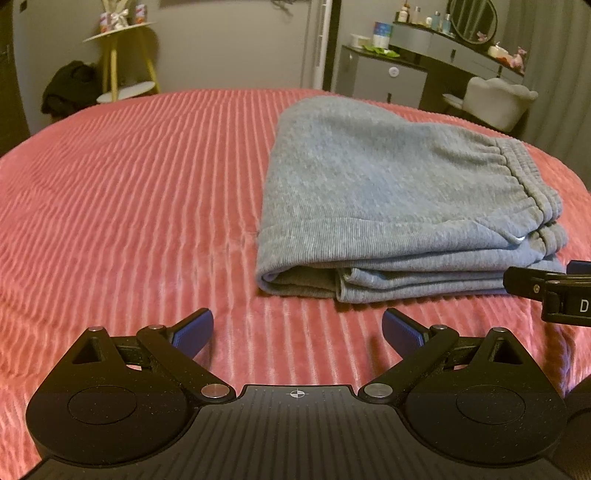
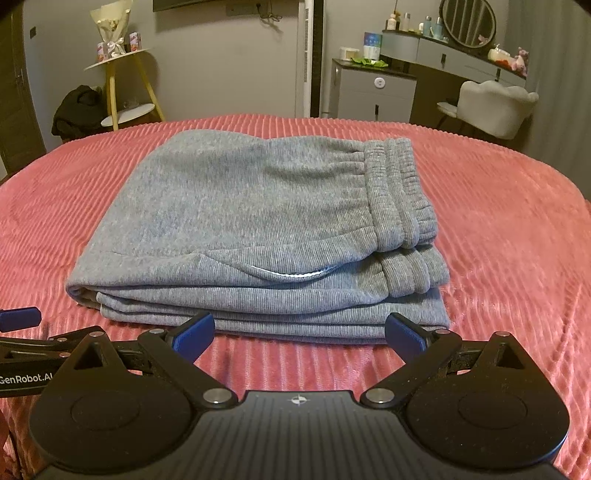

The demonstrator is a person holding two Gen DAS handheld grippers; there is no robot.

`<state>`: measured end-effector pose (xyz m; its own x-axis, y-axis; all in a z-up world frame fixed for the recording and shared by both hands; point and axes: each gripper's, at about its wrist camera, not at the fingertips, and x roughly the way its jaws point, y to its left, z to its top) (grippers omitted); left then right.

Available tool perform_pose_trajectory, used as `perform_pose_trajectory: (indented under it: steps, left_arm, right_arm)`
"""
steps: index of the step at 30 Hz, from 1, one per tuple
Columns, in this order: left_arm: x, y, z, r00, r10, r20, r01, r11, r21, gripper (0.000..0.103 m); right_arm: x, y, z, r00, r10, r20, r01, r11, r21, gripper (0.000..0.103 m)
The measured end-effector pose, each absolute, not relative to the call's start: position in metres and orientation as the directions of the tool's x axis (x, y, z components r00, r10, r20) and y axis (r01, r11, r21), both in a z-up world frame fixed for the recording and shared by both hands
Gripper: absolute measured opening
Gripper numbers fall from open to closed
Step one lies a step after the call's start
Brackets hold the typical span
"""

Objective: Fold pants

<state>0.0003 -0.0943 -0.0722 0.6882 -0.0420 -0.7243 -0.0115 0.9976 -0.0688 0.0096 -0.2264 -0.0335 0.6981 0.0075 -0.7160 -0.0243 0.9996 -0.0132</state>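
Grey sweatpants [image 1: 388,192] lie folded in a thick stack on the pink ribbed bedspread [image 1: 129,203], waistband to the right. In the right wrist view the pants [image 2: 251,221] fill the middle, folded edges facing me. My left gripper [image 1: 298,328] is open and empty, low over the bedspread, in front of and left of the stack. My right gripper [image 2: 300,332] is open and empty, just in front of the stack's near edge, not touching it. The right gripper's body shows at the right edge of the left wrist view [image 1: 554,291].
The bed's far edge meets a grey wall. A yellow-legged side table [image 2: 125,81] and a dark bag [image 2: 77,110] stand at the back left. A grey dresser [image 2: 373,92], vanity with round mirror [image 2: 469,22] and white chair [image 2: 495,107] stand at the back right.
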Motion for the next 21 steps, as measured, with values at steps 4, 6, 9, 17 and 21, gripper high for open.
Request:
perform_pose_trajectory:
  steps: [4, 6, 9, 17, 21]
  left_arm:
    - [0.0003, -0.0928, -0.0723, 0.688, -0.044, -0.725, -0.016, 0.997, -0.075, 0.101]
    - [0.0007, -0.0922, -0.0725, 0.687, -0.046, -0.725, -0.016, 0.997, -0.078, 0.101]
    - [0.0010, -0.0924, -0.0727, 0.687, -0.045, -0.725, -0.017, 0.997, -0.078, 0.101]
    - [0.0006, -0.0933, -0.0726, 0.688, -0.046, -0.724, -0.011, 0.997, -0.074, 0.101]
    - [0.0008, -0.0934, -0.0723, 0.688, -0.048, -0.724, -0.012, 0.997, -0.077, 0.101]
  right_arm:
    - [0.0109, -0.2271, -0.0341, 0.694, 0.008, -0.720, -0.023, 1.000, -0.010, 0.099]
    - [0.0116, -0.2274, -0.0347, 0.692, 0.008, -0.722, -0.021, 1.000, -0.009, 0.099]
    - [0.0119, -0.2279, -0.0347, 0.691, 0.009, -0.722, -0.021, 1.000, -0.009, 0.099]
    - [0.0128, -0.2281, -0.0349, 0.690, 0.009, -0.724, -0.022, 1.000, -0.009, 0.099]
    - [0.0133, -0.2276, -0.0359, 0.688, 0.009, -0.726, -0.021, 1.000, -0.008, 0.099]
